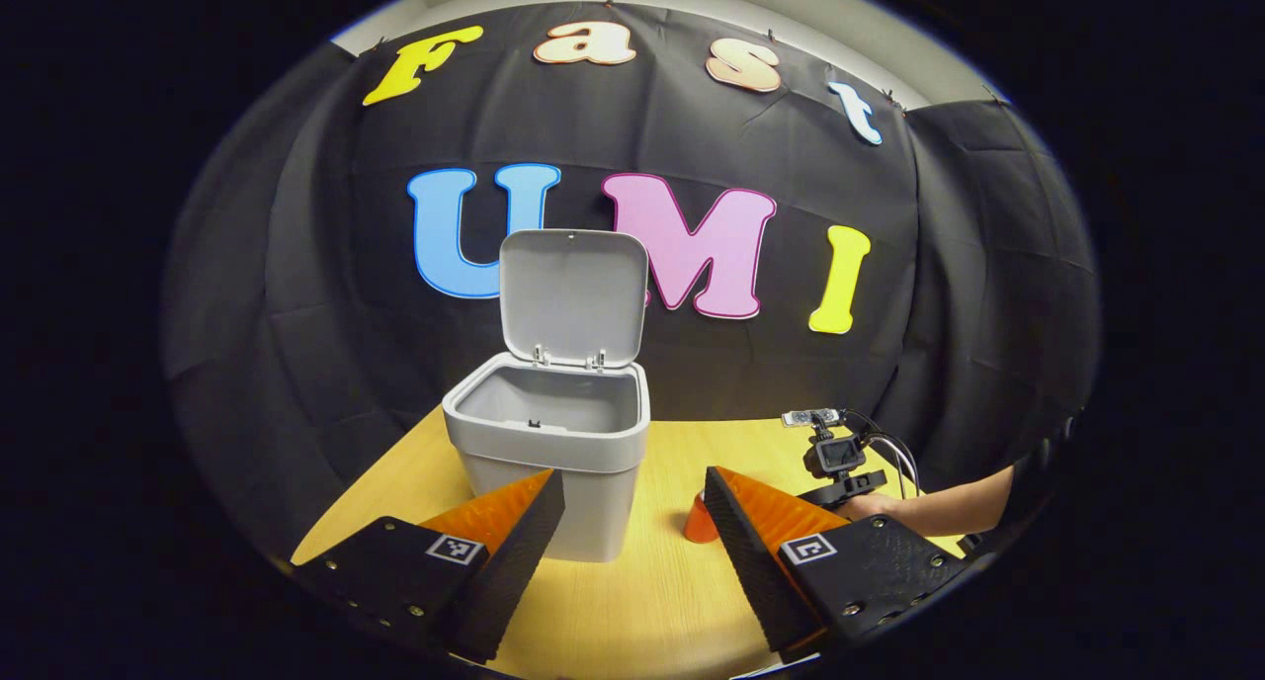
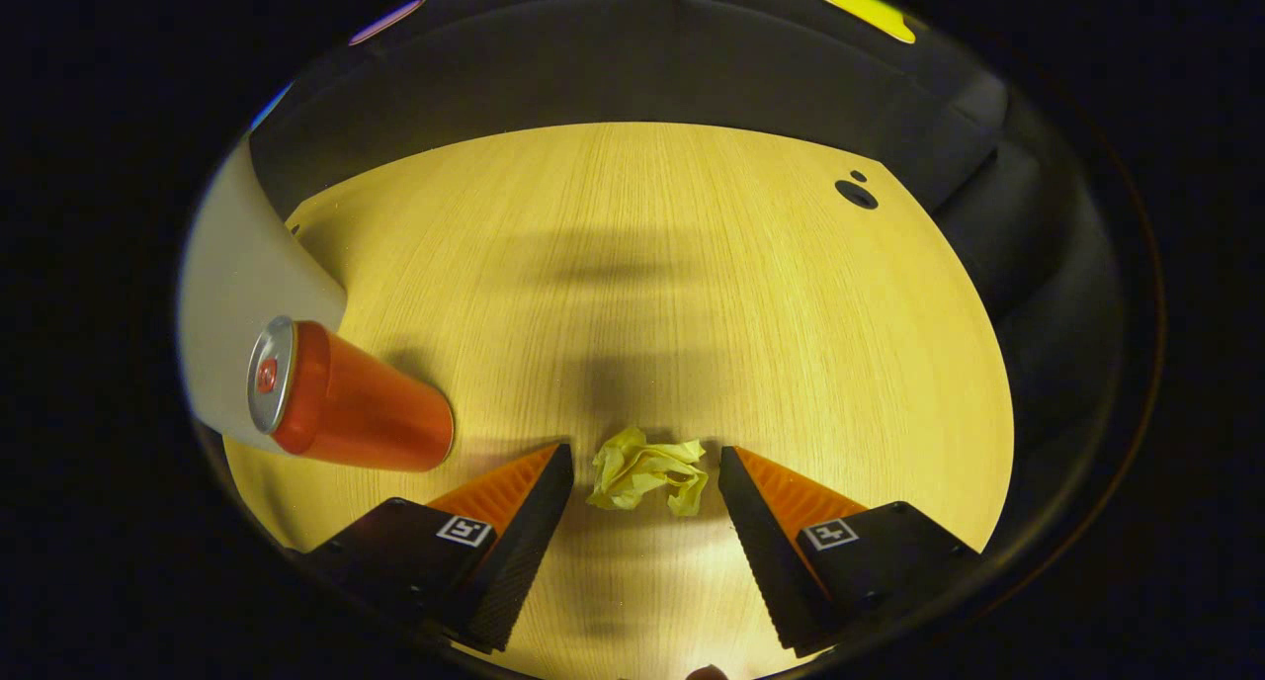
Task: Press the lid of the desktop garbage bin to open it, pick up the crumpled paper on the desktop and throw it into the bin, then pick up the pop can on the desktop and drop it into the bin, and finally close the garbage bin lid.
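In the left gripper view, the grey plastic desktop bin is seen standing on the pale wooden table with its hinged lid raised upright. The left gripper is held spread before it, gripping nothing. In the right gripper view, the crumpled yellow paper ball is framed between the parted fingers of the right gripper, untouched. The orange pop can stands beside the bin.

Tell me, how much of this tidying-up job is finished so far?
Done: the bin stands with its lid up. In hand: the right gripper is open, its fingers on either side of the crumpled paper, not yet gripping it. Left: dropping the paper in, then the pop can, which stands on the table, then closing the lid. The left gripper is open with nothing between its fingers.
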`<control>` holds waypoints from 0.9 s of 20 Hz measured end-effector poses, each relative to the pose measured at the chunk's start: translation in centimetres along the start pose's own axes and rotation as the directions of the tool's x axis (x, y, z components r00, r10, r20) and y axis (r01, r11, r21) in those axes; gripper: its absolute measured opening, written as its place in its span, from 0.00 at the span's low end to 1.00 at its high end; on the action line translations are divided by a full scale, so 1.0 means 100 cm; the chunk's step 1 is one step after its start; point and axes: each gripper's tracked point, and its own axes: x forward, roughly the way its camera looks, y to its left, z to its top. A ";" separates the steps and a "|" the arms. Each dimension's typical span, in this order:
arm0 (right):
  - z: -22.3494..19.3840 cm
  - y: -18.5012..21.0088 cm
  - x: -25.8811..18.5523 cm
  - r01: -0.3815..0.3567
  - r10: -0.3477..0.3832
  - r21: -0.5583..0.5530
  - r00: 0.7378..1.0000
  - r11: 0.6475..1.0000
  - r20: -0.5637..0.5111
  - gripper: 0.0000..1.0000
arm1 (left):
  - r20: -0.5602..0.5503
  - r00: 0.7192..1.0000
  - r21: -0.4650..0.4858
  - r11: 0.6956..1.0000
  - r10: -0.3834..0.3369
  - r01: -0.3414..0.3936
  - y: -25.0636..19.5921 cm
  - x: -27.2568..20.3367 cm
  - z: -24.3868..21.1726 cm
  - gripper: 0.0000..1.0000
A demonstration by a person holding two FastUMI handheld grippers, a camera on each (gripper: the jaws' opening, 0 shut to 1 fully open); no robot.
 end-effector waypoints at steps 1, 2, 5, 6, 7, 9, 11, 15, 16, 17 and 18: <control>0.001 0.000 0.000 -0.005 0.005 0.002 1.000 1.000 -0.004 0.95 | -0.005 1.000 -0.006 1.000 0.003 -0.003 0.001 0.000 -0.003 0.93; 0.002 0.001 0.000 -0.013 0.013 0.000 1.000 1.000 -0.006 0.89 | -0.008 1.000 -0.012 1.000 0.004 -0.004 0.001 0.001 -0.003 0.93; 0.001 0.003 0.003 -0.030 0.030 0.010 0.999 1.000 -0.012 0.84 | -0.022 1.000 -0.019 1.000 0.006 -0.006 0.002 0.002 -0.008 0.94; 0.003 0.001 0.003 -0.030 0.030 0.012 1.000 0.999 -0.003 0.83 | -0.027 1.000 -0.018 1.000 0.009 -0.009 0.003 0.002 -0.010 0.94; 0.003 0.001 0.002 -0.032 0.032 0.012 0.999 0.999 -0.005 0.81 | -0.032 0.999 -0.020 1.000 0.011 -0.011 0.004 0.002 -0.011 0.94; 0.002 0.001 0.000 -0.038 0.039 0.007 0.999 0.999 -0.012 0.59 | -0.037 0.999 -0.028 1.000 0.011 -0.012 0.004 0.001 -0.013 0.94; 0.000 -0.003 0.001 -0.047 0.047 0.001 0.999 0.999 -0.021 0.55 | -0.041 0.999 -0.028 1.000 0.013 -0.015 0.003 0.001 -0.015 0.94; 0.001 -0.016 -0.004 -0.014 0.014 -0.014 1.000 1.000 0.015 0.43 | -0.048 0.999 -0.020 1.000 0.006 -0.007 -0.001 0.002 -0.018 0.94; 0.005 -0.019 -0.011 -0.013 0.013 -0.009 0.999 1.000 0.038 0.44 | -0.047 0.999 -0.019 1.000 0.003 -0.004 -0.003 0.003 -0.019 0.94; 0.010 -0.018 -0.021 -0.015 0.015 -0.001 0.998 1.000 0.064 0.43 | -0.047 0.999 -0.017 1.000 0.000 -0.001 -0.003 0.002 -0.019 0.94; 0.016 -0.018 -0.029 -0.019 0.018 0.004 0.995 1.000 0.095 0.43 | -0.046 0.999 -0.016 1.000 -0.005 0.004 -0.005 0.002 -0.018 0.94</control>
